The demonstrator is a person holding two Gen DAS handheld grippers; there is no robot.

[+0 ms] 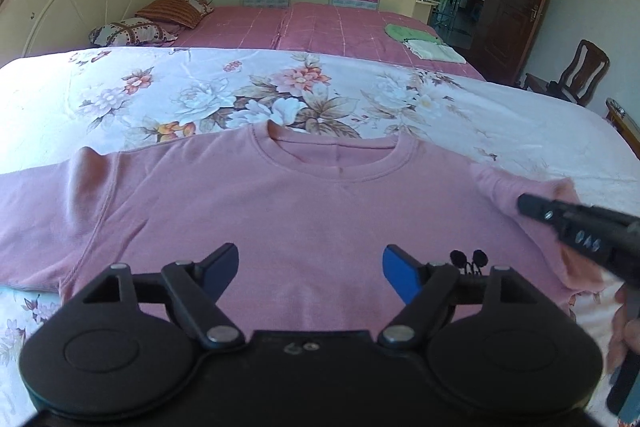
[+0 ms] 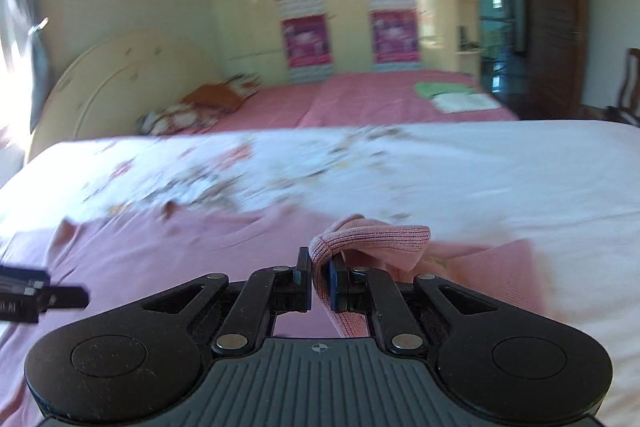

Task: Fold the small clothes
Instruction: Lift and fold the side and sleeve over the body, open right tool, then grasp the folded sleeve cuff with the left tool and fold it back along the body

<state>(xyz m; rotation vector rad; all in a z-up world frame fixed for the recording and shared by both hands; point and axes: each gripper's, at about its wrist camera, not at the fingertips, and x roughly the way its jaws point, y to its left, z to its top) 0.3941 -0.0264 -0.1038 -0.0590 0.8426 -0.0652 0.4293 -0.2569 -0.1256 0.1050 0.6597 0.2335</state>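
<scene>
Pink sweatshirt [image 1: 304,211], spread front-up across the near part of the floral bedsheet [image 1: 200,95], collar toward the far edge, one sleeve stretched out to the left edge of the bed. Left claw [image 1: 310,269] wide open, empty, hanging above the chest of the garment. Right claw [image 2: 319,285] nearly closed, pinching the ribbed cuff [image 2: 372,237] of the other sleeve, cuff looped up over the pads and off the sheet.

Risks, as a judgement: thin pinch near the cuff edge, so fabric likely to slide out if pulled fast; body unpinned under the open left claw, so liable to drag or wrinkle as the sleeve crosses; sleeve possibly landing twisted.

Left wrist view: whole garment layout, neckline, small black motif [image 1: 469,259] near the hem, right claw seen from the side over a bunched sleeve, grip itself hidden. Right wrist view: the grip close up, surroundings smeared by blur, garment outline unclear.
</scene>
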